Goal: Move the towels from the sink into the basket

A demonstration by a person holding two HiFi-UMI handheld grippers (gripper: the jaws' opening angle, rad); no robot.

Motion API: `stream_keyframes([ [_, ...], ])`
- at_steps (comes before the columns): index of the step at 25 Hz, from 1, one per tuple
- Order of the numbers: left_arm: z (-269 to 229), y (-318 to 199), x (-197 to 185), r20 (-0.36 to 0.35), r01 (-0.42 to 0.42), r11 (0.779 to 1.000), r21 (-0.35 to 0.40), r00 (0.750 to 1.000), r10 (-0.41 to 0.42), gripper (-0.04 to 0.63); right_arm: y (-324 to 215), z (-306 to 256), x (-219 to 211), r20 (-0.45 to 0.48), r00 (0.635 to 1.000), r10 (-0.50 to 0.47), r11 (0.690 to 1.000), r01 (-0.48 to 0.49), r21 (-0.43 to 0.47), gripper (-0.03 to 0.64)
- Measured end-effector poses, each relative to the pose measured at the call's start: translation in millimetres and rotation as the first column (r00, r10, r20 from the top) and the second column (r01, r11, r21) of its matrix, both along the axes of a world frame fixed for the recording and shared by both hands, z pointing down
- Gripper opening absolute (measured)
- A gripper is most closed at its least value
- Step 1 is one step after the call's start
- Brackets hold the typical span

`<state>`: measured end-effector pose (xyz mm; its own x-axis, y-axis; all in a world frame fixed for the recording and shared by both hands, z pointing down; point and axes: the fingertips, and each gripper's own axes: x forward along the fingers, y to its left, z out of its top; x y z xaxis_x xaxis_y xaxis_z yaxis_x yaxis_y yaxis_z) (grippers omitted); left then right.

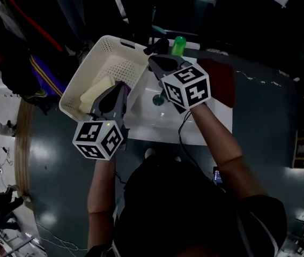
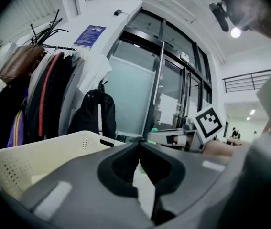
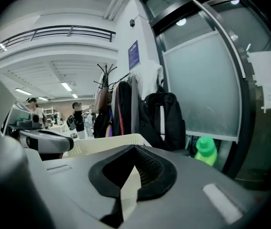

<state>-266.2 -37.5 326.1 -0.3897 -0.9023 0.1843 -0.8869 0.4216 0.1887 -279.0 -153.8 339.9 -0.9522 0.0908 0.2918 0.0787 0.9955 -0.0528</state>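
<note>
White sink [image 1: 141, 123] set in the table, drain showing; no towel can be made out in the bare part of the basin, though the tongs cover some of it. Cream perforated basket [image 1: 107, 43] sits just left of the sink. In it lies a pale yellow folded towel [image 1: 95, 93], and a purple cloth [image 1: 124, 84] shows at the basket's near edge, touching or just under the left tongs. A dark red cloth [image 1: 222, 82] lies flat on the table right of the sink, probably another towel.

Left tongs [image 1: 120, 90] are together with nothing between them, over the basket rim. Right tongs [image 1: 155, 63] are likewise closed and empty, above the back of the sink. Green bottle [image 1: 179, 45] stands behind.

Towels should be light, soft and floppy, and they will drape. Pinch a bunched fold or raised edge, not a flat face.
</note>
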Motion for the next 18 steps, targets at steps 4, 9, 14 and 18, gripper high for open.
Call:
stream_keyframes([
  [4, 3.4, -32.9, 13.6, -0.002, -0.076, 0.997, 0.0, 0.997, 0.076, 0.009, -31.3, 6.5, 23.5, -0.009, 0.997, 0.075, 0.997, -0.075, -0.005, -0.002],
  [9, 6.8, -75.7, 36.0, -0.006, -0.176, 0.984, 0.007, 0.984, 0.176, 0.009, -73.1, 13.6, 61.7, -0.023, 0.983, 0.181, 0.983, -0.181, -0.002, -0.002],
  [14, 10.2, -118.3, 67.6, -0.015, -0.284, 0.959, 0.01, 0.959, 0.284, 0.009, -117.1, 19.4, 111.4, -0.038, 0.951, 0.308, 0.951, -0.309, -0.013, -0.002],
  [18, 14.5, -151.2, 94.8, -0.038, -0.358, 0.934, 0.012, 0.933, 0.358, 0.009, -143.7, 28.6, 152.8, -0.066, 0.916, 0.396, 0.917, -0.398, -0.02, -0.002],
])
